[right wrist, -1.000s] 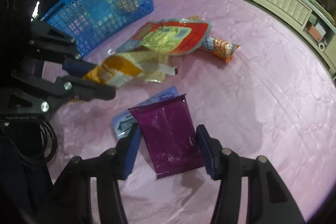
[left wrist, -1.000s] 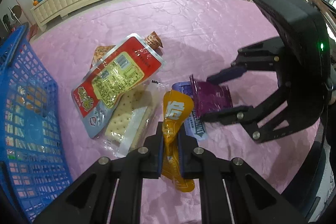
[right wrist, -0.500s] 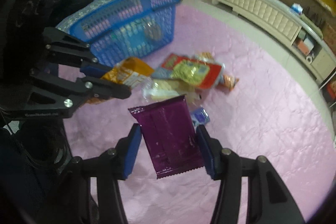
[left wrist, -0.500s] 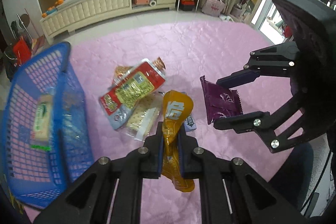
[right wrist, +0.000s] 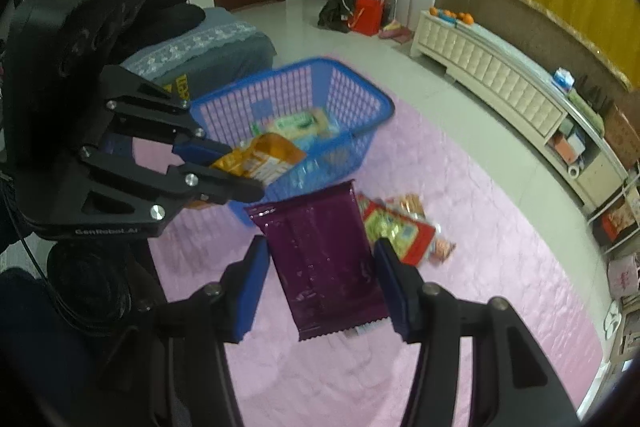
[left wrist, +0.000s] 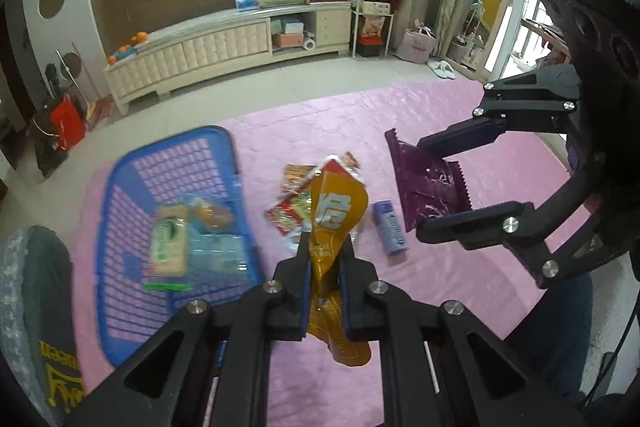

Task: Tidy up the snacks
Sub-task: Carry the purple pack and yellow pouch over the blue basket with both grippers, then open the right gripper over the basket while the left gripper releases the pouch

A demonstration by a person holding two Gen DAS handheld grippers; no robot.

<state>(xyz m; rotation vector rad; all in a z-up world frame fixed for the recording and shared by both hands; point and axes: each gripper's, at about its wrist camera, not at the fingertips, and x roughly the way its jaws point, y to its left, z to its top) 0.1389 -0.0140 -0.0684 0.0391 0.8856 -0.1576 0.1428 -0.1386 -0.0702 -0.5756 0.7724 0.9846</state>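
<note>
My left gripper (left wrist: pixel 324 255) is shut on an orange snack pouch (left wrist: pixel 336 215), held high above the pink mat; from the right wrist view the same left gripper (right wrist: pixel 228 171) and pouch (right wrist: pixel 260 159) hang in front of the blue basket (right wrist: pixel 360 95). My right gripper (right wrist: pixel 320 259) is shut on a purple packet (right wrist: pixel 324 259), gripped across its width; in the left wrist view that right gripper (left wrist: pixel 436 187) and packet (left wrist: pixel 424 187) are at the right. The basket (left wrist: pixel 224 147) holds several snacks. A red packet (left wrist: pixel 288 211) and a small blue packet (left wrist: pixel 390 227) lie on the mat.
The pink mat (left wrist: pixel 360 115) covers the floor. A cream cabinet (left wrist: pixel 224 47) runs along the far wall. A grey cushioned seat (right wrist: pixel 208 47) stands behind the basket. A person's dark clothing (left wrist: pixel 36 307) shows at the lower left. Red bags (right wrist: pixel 366 13) sit by the doorway.
Both grippers have risen with their packets, so the mat and snacks look smaller and farther. The blue basket has come fully into view, with snacks inside it.
</note>
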